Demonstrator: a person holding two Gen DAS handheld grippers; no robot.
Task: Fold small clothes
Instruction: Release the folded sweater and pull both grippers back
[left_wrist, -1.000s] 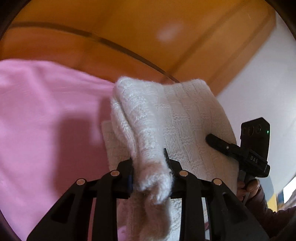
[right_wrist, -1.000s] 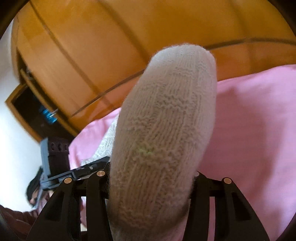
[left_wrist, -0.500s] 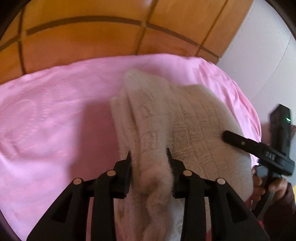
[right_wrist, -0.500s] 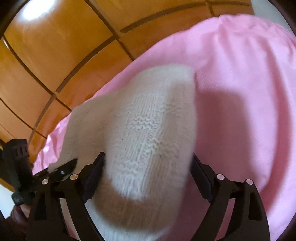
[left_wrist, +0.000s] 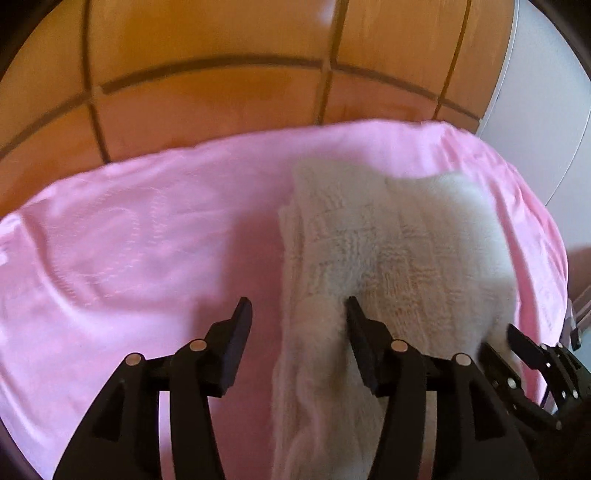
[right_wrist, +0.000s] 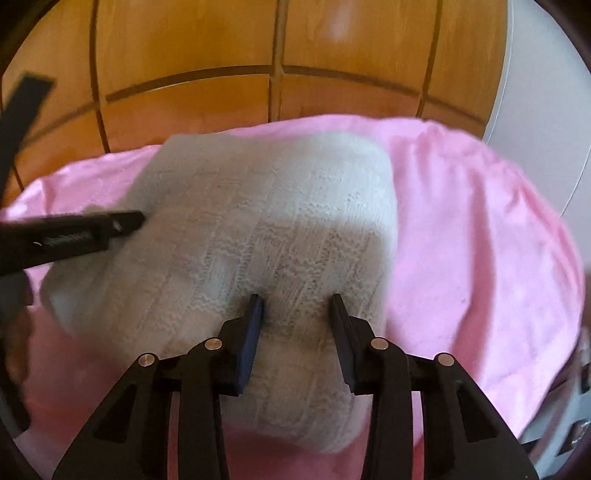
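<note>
My left gripper (left_wrist: 295, 310) stands spread, its jaws just opened: one finger on bare pink cloth (left_wrist: 129, 258), the other beside the white knitted garment (left_wrist: 399, 251), which lies folded on that cloth. If I lift carelessly, that finger may snag the knit and drag the fold open. My right gripper (right_wrist: 297, 304) has just narrowed, jaws dug into the knit, pinching a ridge; pulling away could lift the layer. A second ago both held the garment raised; now it lies flat.
</note>
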